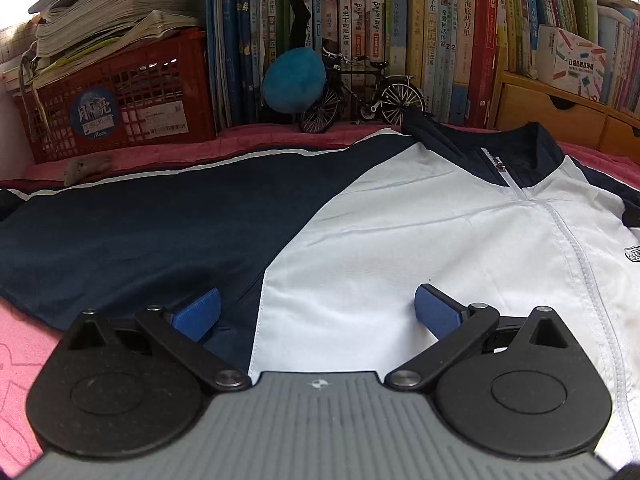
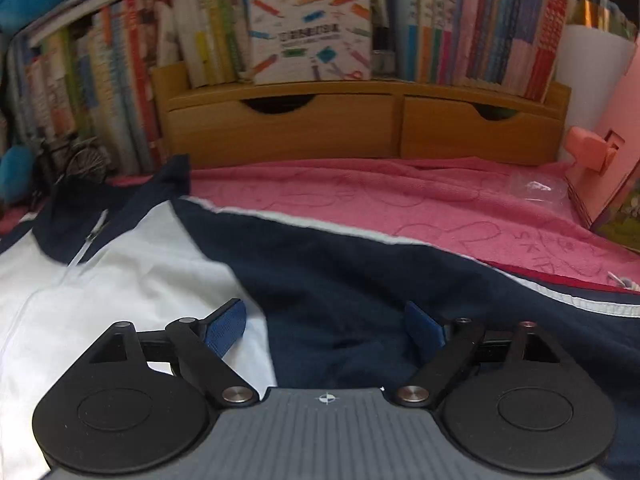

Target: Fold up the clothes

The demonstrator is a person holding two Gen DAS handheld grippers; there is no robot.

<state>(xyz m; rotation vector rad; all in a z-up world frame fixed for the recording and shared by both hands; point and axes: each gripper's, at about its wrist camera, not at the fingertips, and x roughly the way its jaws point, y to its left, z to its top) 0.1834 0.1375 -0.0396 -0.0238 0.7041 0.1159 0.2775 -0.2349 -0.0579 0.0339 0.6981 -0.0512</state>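
Observation:
A white and navy zip jacket point(image 1: 400, 232) lies flat, front up, on a pink towel point(image 1: 24, 344). Its navy collar point(image 1: 516, 156) points toward the bookshelf. One navy sleeve point(image 1: 140, 220) stretches out to the left. My left gripper point(image 1: 316, 312) hovers open over the seam between that sleeve and the white chest, with nothing between its blue pads point(image 1: 198, 314). In the right wrist view the same jacket point(image 2: 120, 264) shows its other navy sleeve point(image 2: 360, 272) running right. My right gripper point(image 2: 324, 328) is open above that sleeve's shoulder seam, its pads apart and holding nothing.
A red crate point(image 1: 120, 104) with stacked paper stands at the back left. A blue plush point(image 1: 294, 80) and a model bicycle point(image 1: 360, 92) sit before the books. Wooden drawers point(image 2: 360, 120) line the back. A pink box point(image 2: 608, 184) leans at the right, beside a clear plastic wrapper point(image 2: 536, 188).

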